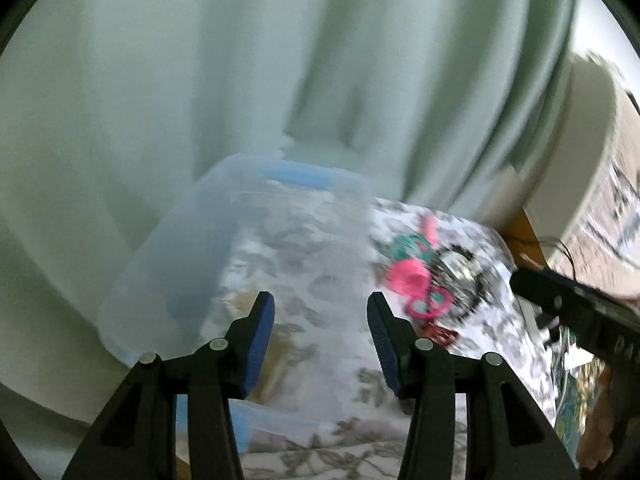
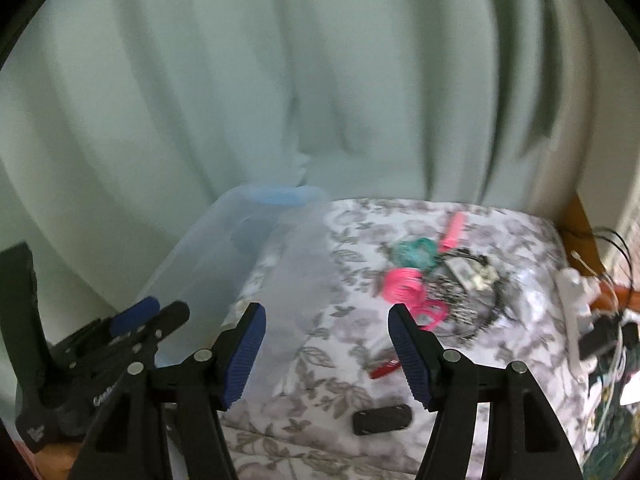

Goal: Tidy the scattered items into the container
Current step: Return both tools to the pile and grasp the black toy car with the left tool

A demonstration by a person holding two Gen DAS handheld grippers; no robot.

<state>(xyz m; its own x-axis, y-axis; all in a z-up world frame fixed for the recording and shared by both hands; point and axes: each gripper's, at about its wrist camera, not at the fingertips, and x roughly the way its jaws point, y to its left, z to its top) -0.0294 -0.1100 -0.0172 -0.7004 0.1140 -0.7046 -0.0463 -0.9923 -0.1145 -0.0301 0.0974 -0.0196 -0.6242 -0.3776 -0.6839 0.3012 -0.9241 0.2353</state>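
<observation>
Both your left claw [image 1: 320, 344] and right claw [image 2: 326, 354] hang wide and empty; steer the right to the pink coil [image 2: 402, 286], right of the clear container [image 2: 224, 248].

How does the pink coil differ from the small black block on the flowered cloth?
The pink coil is bright and round; the black block is dark, flat and oblong. The coil lies among the pile of items farther back; the block lies alone, nearer the camera. Both rest on the cloth, outside the clear container.
</observation>
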